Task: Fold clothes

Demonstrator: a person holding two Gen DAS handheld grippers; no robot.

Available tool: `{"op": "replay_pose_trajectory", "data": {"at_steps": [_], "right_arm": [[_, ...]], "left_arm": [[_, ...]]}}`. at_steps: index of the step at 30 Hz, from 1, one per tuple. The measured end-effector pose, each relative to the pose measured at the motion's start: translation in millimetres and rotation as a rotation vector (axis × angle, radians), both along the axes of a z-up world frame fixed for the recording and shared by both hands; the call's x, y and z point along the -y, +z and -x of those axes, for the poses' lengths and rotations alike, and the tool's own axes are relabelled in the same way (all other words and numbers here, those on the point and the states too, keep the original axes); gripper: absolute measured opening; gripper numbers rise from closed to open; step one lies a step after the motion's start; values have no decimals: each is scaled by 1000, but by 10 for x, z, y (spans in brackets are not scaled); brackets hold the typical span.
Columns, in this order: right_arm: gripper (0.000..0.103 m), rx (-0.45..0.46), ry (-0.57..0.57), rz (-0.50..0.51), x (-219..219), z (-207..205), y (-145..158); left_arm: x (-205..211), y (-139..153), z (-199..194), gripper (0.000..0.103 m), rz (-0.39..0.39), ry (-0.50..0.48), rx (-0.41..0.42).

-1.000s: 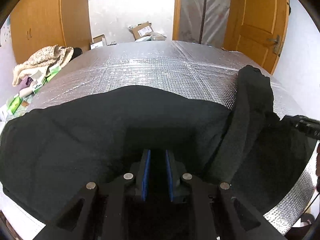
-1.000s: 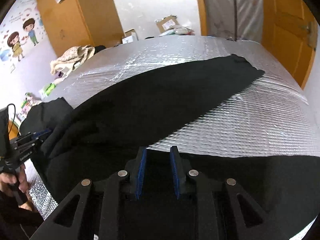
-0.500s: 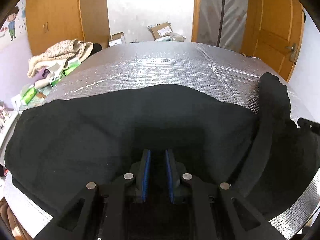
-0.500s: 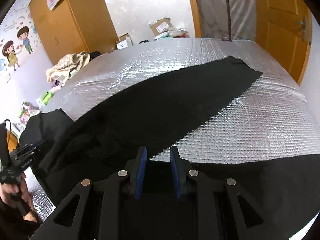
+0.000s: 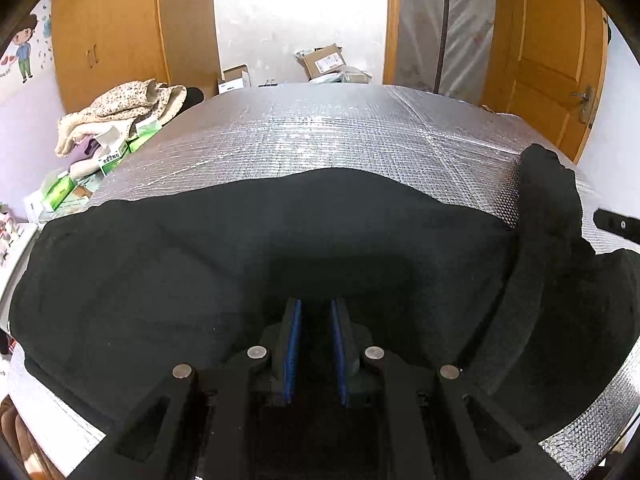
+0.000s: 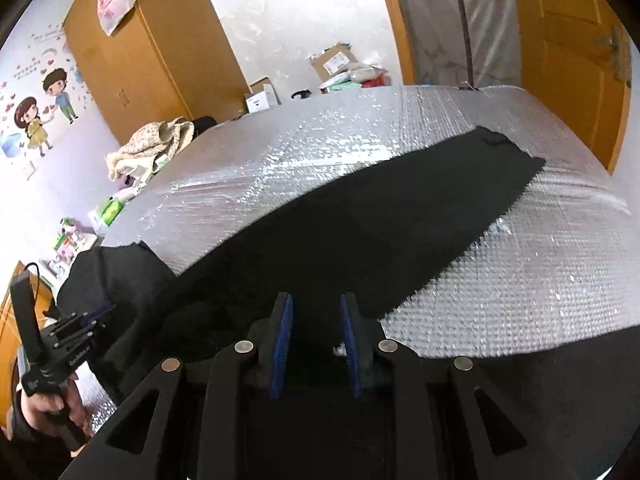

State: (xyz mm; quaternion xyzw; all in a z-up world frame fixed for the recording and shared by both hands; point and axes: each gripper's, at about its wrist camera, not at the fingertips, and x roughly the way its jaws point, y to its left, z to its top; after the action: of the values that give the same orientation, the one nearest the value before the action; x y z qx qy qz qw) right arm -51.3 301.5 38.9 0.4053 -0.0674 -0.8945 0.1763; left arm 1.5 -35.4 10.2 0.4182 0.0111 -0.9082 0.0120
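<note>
The black garment (image 5: 200, 264) lay mostly spread on the foil-covered surface (image 5: 320, 136), one sleeve (image 6: 400, 216) stretched out, so folding had barely begun. The left hand-held gripper (image 5: 315, 320) had its jaws narrowly parted over dark cloth, grip unclear; the right hand-held gripper (image 6: 316, 320) stood a little open with no clear hold.

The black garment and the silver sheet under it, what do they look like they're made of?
Black garment: looks like a soft, matte knit or fleece, maybe cotton; it reflects no light and folds into thick rounded rolls. Exact fibre cannot be told.

Silver sheet: looks like metallised bubble foil, glossy; a regular grid of small raised cells glints with bright highlights, and seams run across it.
</note>
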Motion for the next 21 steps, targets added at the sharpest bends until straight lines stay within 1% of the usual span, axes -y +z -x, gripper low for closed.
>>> {"op": "replay_pose_trajectory", "data": {"at_steps": [3,5,6,7,9,11,13,15,18,21], "right_arm": [[28,-12,3,26,35,69,83],[30,-14,-3,61,50,124,136],[34,-15,-7,77,47,156,156],[40,-14,-13,98,42,194,178],[45,-5,-22,138,35,272,199],[45,9,-31,167,32,356,193],[45,31,-48,170,38,438,166],[45,57,-67,162,60,520,123],[45,98,-83,154,89,638,56],[45,105,-70,137,232,710,68]], "left_arm": [[68,58,-3,15,-41,7,-20],[114,53,9,15,-43,19,-27],[131,27,23,15,-40,23,-18],[143,1,31,15,-39,23,-16],[124,-23,16,15,-21,17,-32],[71,-43,1,15,12,14,-49],[36,-53,-8,15,33,14,-58],[48,-55,-10,15,24,13,-59],[98,-54,-11,15,-10,14,-61],[104,-53,-12,15,-15,13,-63]]}}
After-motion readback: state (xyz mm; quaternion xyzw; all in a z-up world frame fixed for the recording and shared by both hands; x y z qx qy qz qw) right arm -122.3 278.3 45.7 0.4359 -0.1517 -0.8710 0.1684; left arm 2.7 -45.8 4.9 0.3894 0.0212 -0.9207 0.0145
